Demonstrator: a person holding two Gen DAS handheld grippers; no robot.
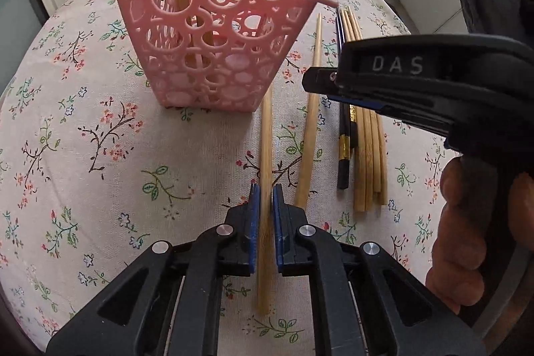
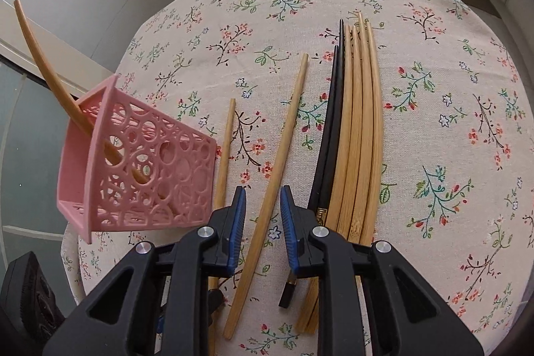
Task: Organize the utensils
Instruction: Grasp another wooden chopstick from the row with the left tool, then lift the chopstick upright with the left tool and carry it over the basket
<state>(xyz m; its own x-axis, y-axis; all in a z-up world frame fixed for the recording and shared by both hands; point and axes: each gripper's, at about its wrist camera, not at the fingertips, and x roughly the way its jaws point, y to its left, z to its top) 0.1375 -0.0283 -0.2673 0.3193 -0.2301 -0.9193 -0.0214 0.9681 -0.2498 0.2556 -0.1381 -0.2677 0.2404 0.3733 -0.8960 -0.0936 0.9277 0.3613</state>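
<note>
Left tongs [image 1: 265, 199] nearly closed around bamboo chopstick [image 1: 266, 139] lying on table [image 1: 100, 155] – likely lined up for pink basket [image 1: 213, 32]. Right tongs [image 2: 263, 206] held wide over second chopstick [image 2: 273, 175] – nothing gripped.

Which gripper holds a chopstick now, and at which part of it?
The left gripper grips a bamboo chopstick near its thick end. The right gripper is open around another chopstick, holding nothing.

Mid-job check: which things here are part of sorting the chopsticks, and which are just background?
Job:
pink basket, two chopsticks inside
left gripper closing around single chopstick
right gripper astride second chopstick
bamboo bundle
black chopsticks

Background:
floral tablecloth
</note>
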